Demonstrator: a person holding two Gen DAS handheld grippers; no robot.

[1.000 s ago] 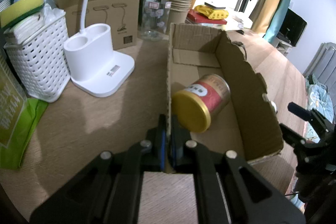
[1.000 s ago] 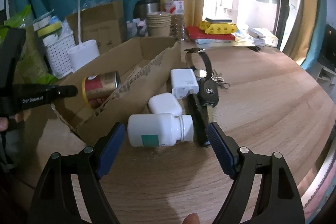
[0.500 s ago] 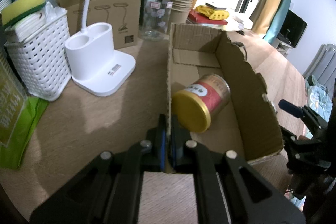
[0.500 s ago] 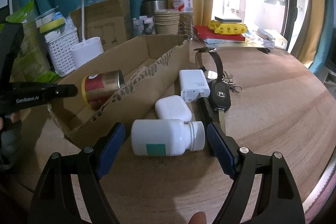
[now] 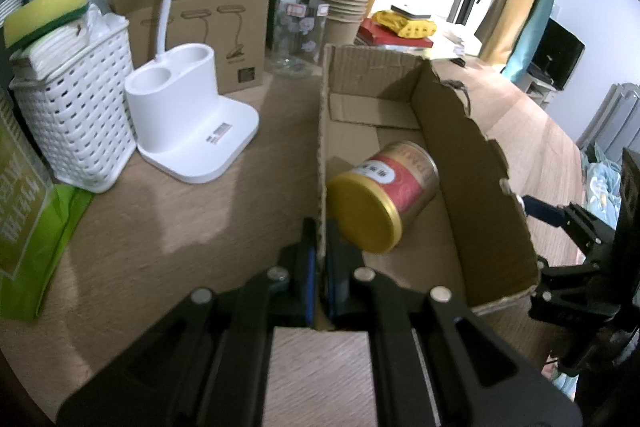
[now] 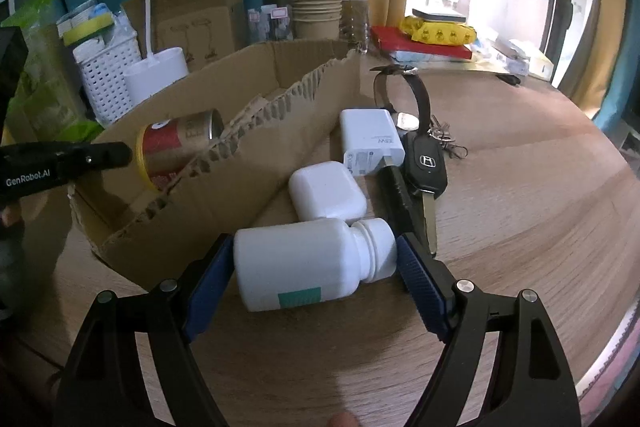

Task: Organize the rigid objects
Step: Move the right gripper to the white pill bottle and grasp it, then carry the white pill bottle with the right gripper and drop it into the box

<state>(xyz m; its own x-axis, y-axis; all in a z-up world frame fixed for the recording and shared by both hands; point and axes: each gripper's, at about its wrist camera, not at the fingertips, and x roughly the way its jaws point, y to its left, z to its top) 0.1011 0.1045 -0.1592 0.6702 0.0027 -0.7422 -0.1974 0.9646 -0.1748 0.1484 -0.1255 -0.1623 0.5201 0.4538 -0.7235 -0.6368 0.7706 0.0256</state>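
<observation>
A low cardboard box (image 5: 476,163) lies on the wooden table with a red tin with a gold lid (image 5: 384,195) on its side inside; the tin also shows in the right wrist view (image 6: 176,147). My left gripper (image 5: 320,251) is shut on the box's near wall. My right gripper (image 6: 316,263) brackets a white pill bottle (image 6: 308,267) lying on its side, the pads at both ends of it. Behind the bottle lie a white earbud case (image 6: 326,193), a white charger (image 6: 370,141), a car key (image 6: 426,167) and a watch (image 6: 400,87).
A white lamp base (image 5: 188,131), a white basket (image 5: 76,115) with a sponge, a cardboard package (image 5: 216,15), a glass jar (image 5: 296,35), paper cups (image 5: 344,15) and a water bottle (image 6: 352,7) stand behind the box. A green bag (image 5: 28,223) is at the left.
My right gripper has moved forward and closed in around the white pill bottle, its pads now at the bottle's ends. My left gripper has stayed clamped on the box wall.
</observation>
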